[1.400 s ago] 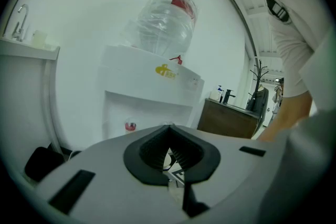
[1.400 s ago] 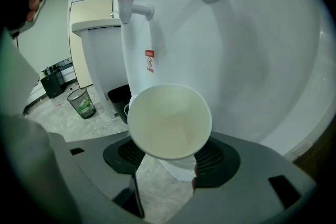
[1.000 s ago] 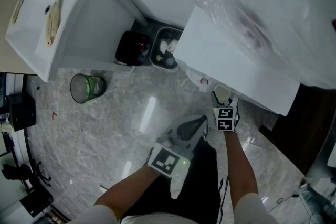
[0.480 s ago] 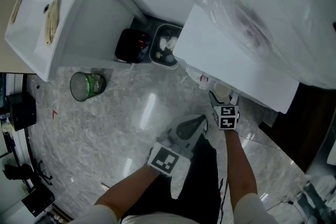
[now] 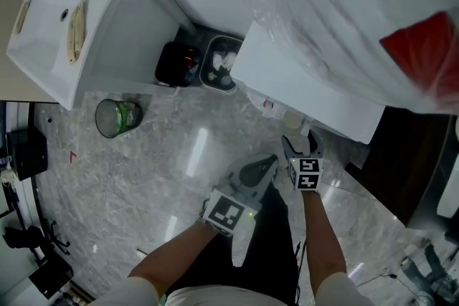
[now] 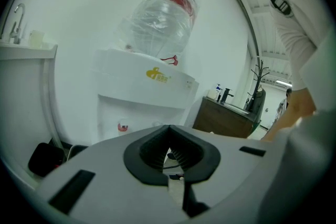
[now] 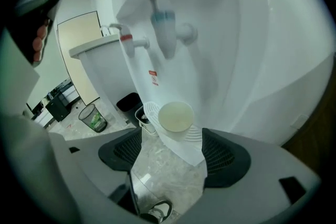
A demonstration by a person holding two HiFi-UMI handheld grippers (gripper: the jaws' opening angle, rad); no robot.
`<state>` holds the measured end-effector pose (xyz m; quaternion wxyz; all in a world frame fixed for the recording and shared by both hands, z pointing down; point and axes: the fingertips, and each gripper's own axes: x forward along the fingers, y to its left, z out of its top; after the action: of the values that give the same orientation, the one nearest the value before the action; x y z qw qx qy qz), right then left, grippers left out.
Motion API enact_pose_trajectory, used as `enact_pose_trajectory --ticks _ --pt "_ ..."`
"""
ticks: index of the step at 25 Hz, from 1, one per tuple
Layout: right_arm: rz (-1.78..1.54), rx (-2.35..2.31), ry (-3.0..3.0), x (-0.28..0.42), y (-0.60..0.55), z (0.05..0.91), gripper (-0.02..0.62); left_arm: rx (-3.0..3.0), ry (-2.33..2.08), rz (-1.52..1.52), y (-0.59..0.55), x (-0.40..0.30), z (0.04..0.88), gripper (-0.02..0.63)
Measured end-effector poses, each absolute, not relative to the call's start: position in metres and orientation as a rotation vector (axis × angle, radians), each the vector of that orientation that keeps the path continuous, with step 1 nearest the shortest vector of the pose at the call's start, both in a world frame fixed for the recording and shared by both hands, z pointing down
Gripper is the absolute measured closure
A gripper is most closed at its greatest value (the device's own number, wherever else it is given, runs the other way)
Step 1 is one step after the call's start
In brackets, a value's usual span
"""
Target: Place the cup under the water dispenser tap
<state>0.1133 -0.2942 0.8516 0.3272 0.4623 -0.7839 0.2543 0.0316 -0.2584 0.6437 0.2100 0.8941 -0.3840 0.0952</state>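
Observation:
A pale paper cup (image 7: pixel 176 116) stands upright on the white drip tray (image 7: pixel 195 136) of the water dispenser (image 7: pixel 247 60), below its blue tap (image 7: pixel 166 29); a red tap (image 7: pixel 128 39) is to the left. My right gripper (image 7: pixel 172 144) is open; its jaws have just been opening and nothing is between them. It hangs back from the cup. In the head view the cup (image 5: pixel 292 118) shows at the dispenser's (image 5: pixel 308 79) front edge, beyond the right gripper (image 5: pixel 300 144). My left gripper (image 5: pixel 275 160) is shut and empty, held beside it, left gripper (image 6: pixel 169 131) facing the dispenser (image 6: pixel 142 92).
A mesh waste bin (image 5: pixel 115 118) stands on the marble floor to the left. A black bin (image 5: pixel 176 64) and a grey bin (image 5: pixel 219 62) sit between the dispenser and a white sink counter (image 5: pixel 64 25). A dark wooden cabinet (image 5: pixel 405 161) is at right.
The right gripper's jaws have spread off the cup and the gripper has drawn up and back from it. The cup stays on the tray. The left gripper has barely moved.

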Motion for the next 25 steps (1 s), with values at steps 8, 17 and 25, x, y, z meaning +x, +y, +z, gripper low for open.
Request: enact_pose_trajectory --ticks 8,17,25 --pt "0.741 1.246 -2.183 0.098 -0.251 0.691 0.268 2.48 -1.036 0.33 -0.243 0.04 0.571 0.601" --pt "0.652 1.407 -2.34 0.103 -0.233 0.494 0.422 2.476 -1.013 0.35 -0.212 0.045 0.466 0.601" --pt "0.507 1.506 -2.38 0.108 -0.2 0.401 0.573 2.482 -1.0 0.272 -0.185 0.05 0.396 0.601"
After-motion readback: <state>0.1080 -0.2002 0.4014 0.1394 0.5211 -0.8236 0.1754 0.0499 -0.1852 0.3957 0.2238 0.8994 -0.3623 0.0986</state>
